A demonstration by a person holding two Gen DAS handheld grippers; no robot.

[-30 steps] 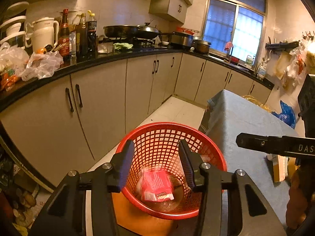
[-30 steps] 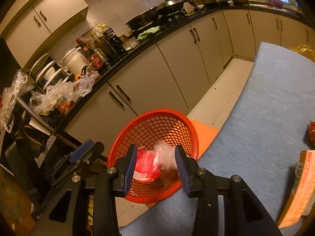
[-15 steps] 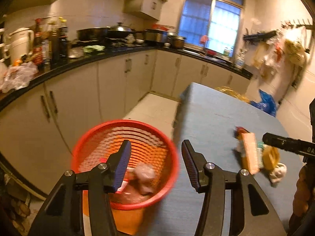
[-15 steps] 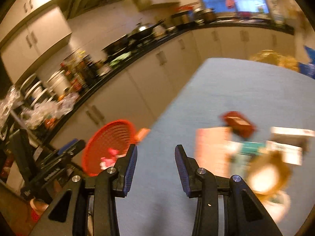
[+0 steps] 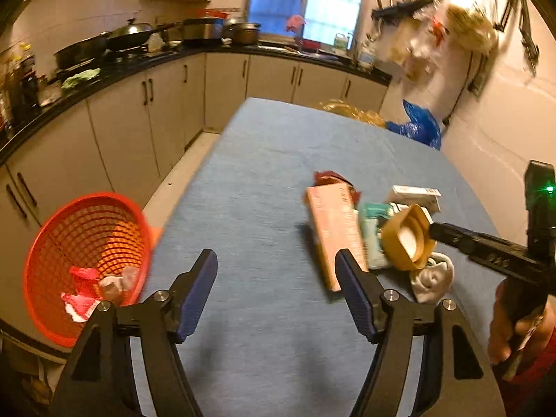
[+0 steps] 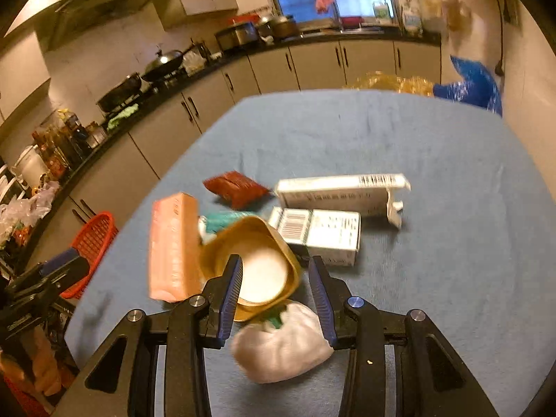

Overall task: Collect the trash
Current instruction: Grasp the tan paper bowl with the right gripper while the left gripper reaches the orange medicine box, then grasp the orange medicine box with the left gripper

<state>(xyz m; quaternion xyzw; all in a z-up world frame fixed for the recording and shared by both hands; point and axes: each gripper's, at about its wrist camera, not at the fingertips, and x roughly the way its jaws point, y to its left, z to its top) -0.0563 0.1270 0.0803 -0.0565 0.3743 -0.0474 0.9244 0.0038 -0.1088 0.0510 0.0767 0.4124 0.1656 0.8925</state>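
Both tongs have swung away from the red basket back to the trash pile on the counter. Left tongs are opening wide, empty. Right tongs stay half open, empty, over the cup.

Blue cloth over the table. Red mesh basket with red and white wrappers inside. Salmon-pink carton, dark red pouch, two white boxes with black barcodes, tan cup with white inside, teal packet, white crumpled wad. Black fingers with blue pads.
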